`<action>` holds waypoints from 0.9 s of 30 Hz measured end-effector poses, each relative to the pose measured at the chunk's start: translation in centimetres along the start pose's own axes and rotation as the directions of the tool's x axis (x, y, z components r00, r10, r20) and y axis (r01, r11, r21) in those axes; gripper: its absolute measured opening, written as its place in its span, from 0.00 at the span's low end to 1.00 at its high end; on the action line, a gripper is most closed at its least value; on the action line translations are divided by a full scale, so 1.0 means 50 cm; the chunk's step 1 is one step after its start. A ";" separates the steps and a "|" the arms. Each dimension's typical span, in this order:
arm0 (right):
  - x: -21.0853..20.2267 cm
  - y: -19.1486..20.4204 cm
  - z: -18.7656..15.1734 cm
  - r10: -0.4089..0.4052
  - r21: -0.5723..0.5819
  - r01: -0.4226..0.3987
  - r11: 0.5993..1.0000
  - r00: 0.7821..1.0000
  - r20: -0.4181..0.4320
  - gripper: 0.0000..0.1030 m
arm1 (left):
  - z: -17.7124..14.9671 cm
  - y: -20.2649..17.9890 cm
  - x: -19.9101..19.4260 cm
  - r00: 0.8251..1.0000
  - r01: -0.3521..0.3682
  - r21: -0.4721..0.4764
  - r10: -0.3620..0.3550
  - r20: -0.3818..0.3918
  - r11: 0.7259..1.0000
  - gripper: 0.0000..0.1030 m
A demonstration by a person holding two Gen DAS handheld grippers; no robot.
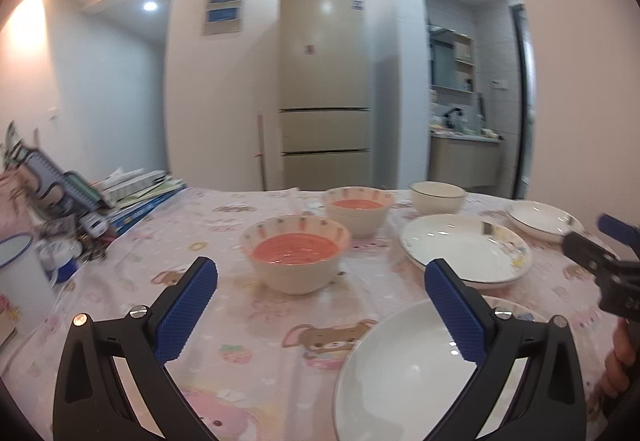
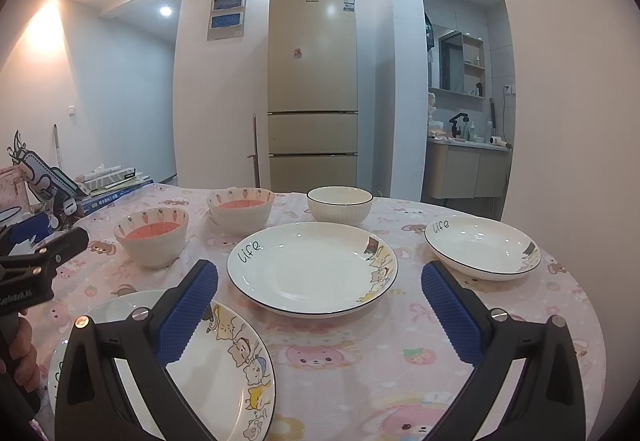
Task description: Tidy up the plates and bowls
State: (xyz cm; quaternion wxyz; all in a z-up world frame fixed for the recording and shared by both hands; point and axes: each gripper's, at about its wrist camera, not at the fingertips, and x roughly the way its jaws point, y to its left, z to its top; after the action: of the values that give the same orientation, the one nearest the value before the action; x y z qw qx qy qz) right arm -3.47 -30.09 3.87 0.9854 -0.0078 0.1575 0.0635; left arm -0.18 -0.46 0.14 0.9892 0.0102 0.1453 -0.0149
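Nearby, books (image 2: 108, 185) flank the carrot bowls (image 2: 152, 237), well apart from plates (image 2: 312, 267).

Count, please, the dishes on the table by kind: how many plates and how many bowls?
Plates: 3: near plate, middle plate, far right plate.
Bowls: 3: two carrot-pattern bowls with orange insides, one white bowl.
Total: 6.

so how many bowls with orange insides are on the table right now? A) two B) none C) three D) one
A: two carrot-rimmed bowls with orange insides, a nearer bowl and a farther bowl, stand apart from the plain white ribbed bowl.
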 end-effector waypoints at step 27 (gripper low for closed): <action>-0.155 0.011 0.035 -0.083 -0.012 0.085 0.996 0.989 0.120 1.00 | 0.072 -0.054 -0.193 0.974 -0.115 0.026 0.108 0.199 0.993 1.00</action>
State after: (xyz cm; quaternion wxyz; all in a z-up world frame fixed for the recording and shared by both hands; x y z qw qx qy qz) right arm -10.31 -30.45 7.97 0.9948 -0.0189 0.0974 0.0235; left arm -8.47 -2.97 6.34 0.9977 0.0354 0.0455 0.0370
